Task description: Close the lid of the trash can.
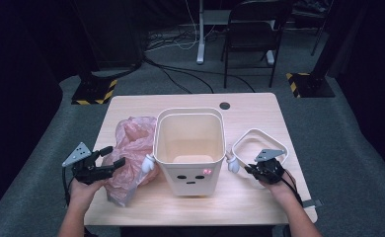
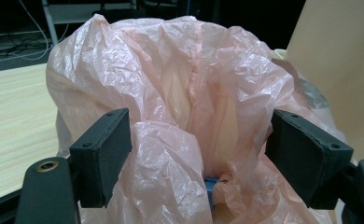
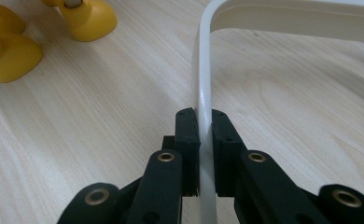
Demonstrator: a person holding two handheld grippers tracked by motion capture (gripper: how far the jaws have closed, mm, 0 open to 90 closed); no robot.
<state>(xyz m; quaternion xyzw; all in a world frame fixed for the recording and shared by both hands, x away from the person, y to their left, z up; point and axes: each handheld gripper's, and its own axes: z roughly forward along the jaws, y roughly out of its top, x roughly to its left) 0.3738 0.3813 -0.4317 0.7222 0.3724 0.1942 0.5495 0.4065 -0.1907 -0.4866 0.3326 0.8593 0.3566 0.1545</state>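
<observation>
High view puts the right hand-held gripper at the near edge of the white ring frame, which lies flat on the table just beside the cream bin. Right gripper view settles the grip: the two black jaws are pressed together on the ring's thin wall, which runs straight ahead between them and then curves off to the right of the gripper, so the open loop lies ahead and to the right. The bin's yellow feet sit well ahead and to the left, so the bin rim lies left of this gripper and higher than the ring.

On the bin's other side, the left hand-held gripper has its jaws spread wide, with the crumpled pink plastic bag bulging between and beyond them; the pads do not yet press on it. The bag lies directly ahead of that gripper and touches the bin's wall.
</observation>
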